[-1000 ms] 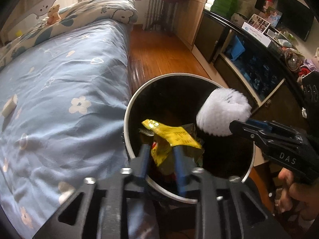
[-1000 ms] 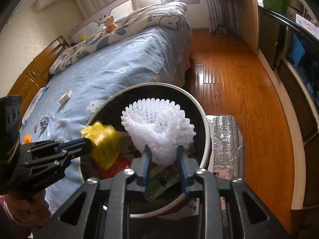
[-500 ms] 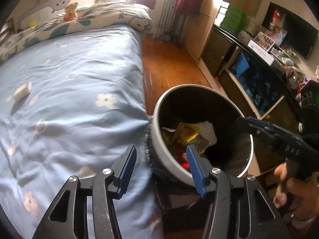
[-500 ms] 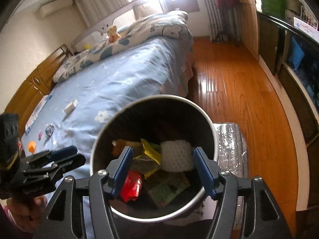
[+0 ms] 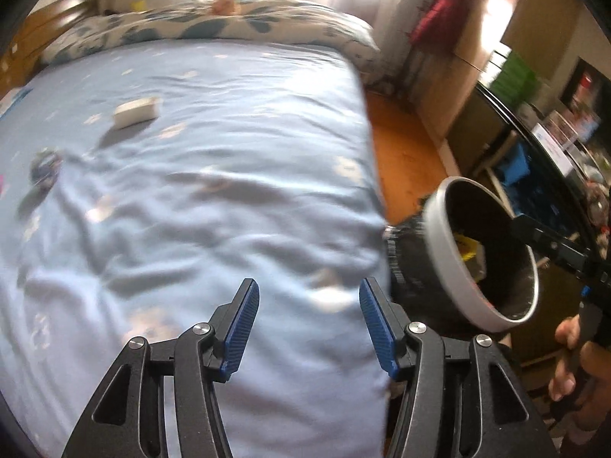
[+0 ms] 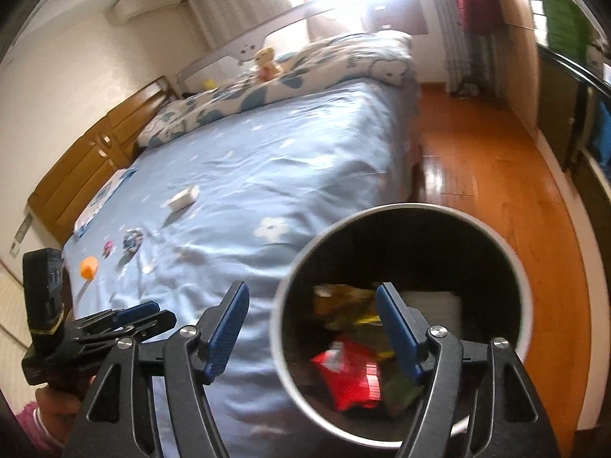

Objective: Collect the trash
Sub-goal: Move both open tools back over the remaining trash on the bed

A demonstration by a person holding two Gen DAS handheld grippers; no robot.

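Note:
A round bin with a pale rim [image 6: 508, 263] stands beside the bed; it also shows in the left wrist view [image 5: 443, 252]. Inside lie a red wrapper [image 6: 351, 378], yellow wrappers [image 6: 343, 305] and a white foam net [image 6: 435, 305]. My right gripper [image 6: 311, 328] is open and empty above the bin's left rim. My left gripper [image 5: 305, 316] is open and empty over the blue bedsheet [image 5: 214, 175], left of the bin. On the bed lie a small white box [image 5: 135, 112], a dark crumpled wrapper [image 5: 46, 164], an orange piece [image 6: 88, 267] and a pink bit [image 6: 108, 247].
Pillows [image 6: 324, 65] and a small plush toy [image 6: 266, 62] lie at the head of the bed. A wooden floor [image 6: 477, 175] runs between the bed and dark cabinets [image 5: 534, 160] on the right. Wooden cupboards [image 6: 84, 164] stand beyond the bed's far side.
Both grippers opened and dropped the yellow wrapper and the white foam net into the bin. The left gripper has since swung left over the bed; the right one has shifted a little left.

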